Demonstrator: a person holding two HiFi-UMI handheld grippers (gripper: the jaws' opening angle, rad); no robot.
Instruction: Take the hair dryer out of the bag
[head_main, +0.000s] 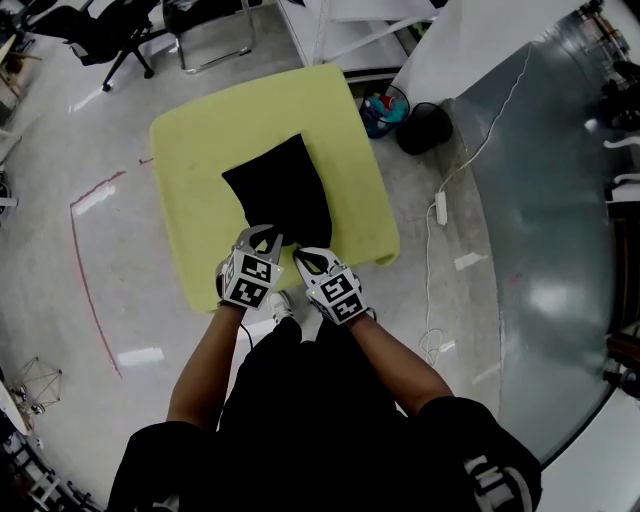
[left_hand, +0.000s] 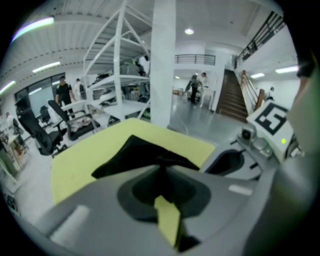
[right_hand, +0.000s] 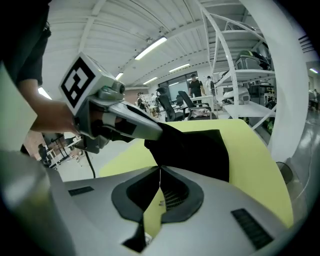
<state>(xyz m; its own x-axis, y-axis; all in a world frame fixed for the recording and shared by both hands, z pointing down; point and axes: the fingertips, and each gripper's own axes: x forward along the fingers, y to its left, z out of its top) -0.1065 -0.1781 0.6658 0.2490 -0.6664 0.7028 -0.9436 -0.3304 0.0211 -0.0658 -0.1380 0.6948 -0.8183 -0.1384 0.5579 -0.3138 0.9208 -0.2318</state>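
Okay, black bag (head_main: 278, 190) lies flat on the yellow-green surface (head_main: 200, 140), its inside hidden, so I can't see the hair dryer. Left gripper (head_main: 265, 233) clamped on the bag's near edge; right gripper (head_main: 300, 254) jaws together just beside it, fabric pinch unclear.

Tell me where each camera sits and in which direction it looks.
Head view: on the person's head, facing steeply down at the black bag on the yellow pad; forearms, left gripper, right gripper show.
Left gripper view: on the left gripper, facing along its closed fingers to the bag; right gripper shows.
Right gripper view: on the right gripper, facing likewise; left gripper shows.
All three share bag and pad.
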